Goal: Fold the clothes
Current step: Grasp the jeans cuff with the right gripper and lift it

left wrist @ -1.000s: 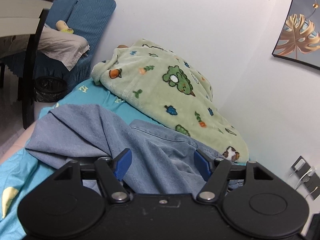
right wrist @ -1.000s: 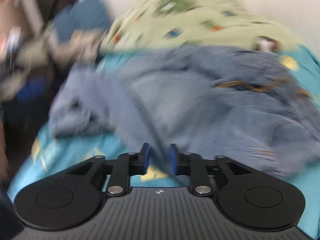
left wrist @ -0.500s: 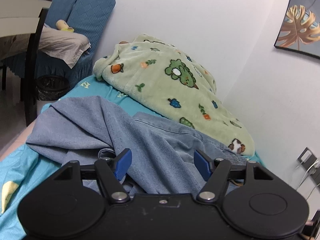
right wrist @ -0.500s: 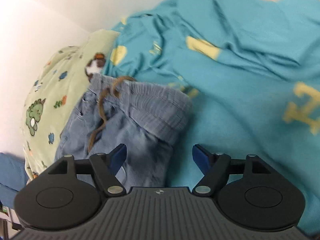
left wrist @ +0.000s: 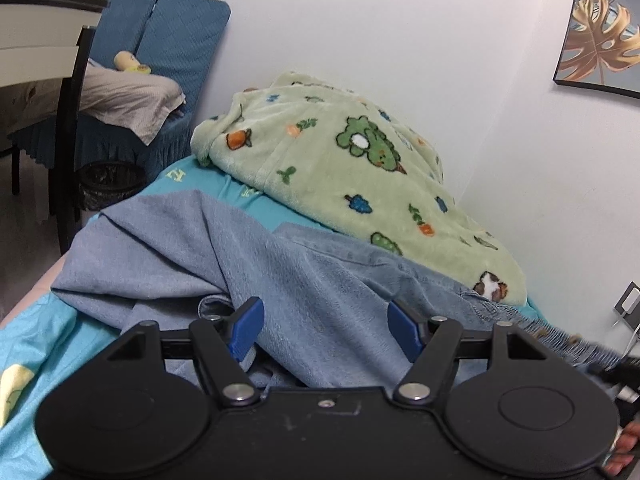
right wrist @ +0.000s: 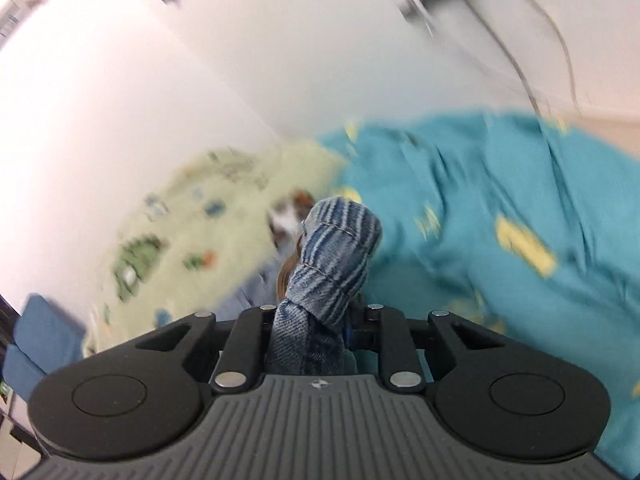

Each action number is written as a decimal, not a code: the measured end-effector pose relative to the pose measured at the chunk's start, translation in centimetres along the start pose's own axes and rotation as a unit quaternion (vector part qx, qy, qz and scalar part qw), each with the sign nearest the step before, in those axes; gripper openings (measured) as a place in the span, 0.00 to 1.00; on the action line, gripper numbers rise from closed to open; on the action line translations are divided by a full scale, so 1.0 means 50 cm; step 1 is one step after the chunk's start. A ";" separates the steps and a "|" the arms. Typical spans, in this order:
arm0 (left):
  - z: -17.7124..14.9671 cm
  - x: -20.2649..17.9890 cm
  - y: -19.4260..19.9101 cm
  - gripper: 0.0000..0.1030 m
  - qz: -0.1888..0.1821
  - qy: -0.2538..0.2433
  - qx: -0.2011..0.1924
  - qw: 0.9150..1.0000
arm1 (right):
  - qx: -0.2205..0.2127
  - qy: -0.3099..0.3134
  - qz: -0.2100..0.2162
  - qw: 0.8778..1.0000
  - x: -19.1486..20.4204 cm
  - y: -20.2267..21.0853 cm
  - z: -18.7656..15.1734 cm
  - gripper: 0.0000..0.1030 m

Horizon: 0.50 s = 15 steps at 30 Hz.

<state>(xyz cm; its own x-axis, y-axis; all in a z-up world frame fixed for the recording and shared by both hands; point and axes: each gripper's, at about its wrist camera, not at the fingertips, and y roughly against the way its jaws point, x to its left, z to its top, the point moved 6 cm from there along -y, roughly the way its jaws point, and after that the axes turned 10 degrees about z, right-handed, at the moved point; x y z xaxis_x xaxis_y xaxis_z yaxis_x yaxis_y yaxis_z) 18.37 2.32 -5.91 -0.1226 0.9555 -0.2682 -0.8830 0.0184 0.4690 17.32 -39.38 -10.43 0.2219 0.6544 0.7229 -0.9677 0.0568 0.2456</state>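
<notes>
Denim waistband bunched between closing right gripper

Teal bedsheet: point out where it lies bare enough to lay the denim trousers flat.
Bare teal bedsheet lies right of the denim trousers, toward the cables. A smaller strip shows at the near left corner. Along the wall it is crowded: the green blanket is heaped there, touching the trousers.

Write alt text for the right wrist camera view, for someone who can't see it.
The right gripper is closing on a bunched denim waistband, which sticks up between its jaws. Behind, blurred, lie a teal bedsheet and a green cartoon blanket against a white wall.
</notes>
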 end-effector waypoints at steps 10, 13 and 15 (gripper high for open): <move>-0.008 -0.015 0.004 0.63 -0.001 -0.027 -0.003 1.000 | 0.033 -0.081 -0.127 0.988 -0.170 -0.024 -0.011 0.21; -0.007 -0.015 0.005 0.63 0.000 -0.027 -0.001 1.000 | 0.045 -0.084 -0.128 0.987 -0.170 -0.018 -0.016 0.28; -0.005 -0.013 0.005 0.63 0.001 -0.022 0.005 1.000 | 0.050 -0.084 -0.128 0.987 -0.166 -0.012 -0.017 0.43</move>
<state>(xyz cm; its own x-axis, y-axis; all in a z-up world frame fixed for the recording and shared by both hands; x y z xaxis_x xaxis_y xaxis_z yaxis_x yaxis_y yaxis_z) 18.12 1.61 -5.82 -0.1041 0.9677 -0.2295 -0.8782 0.0189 0.4780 15.95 -44.21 -17.11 0.4828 0.4934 0.7235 -0.8625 0.1248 0.4904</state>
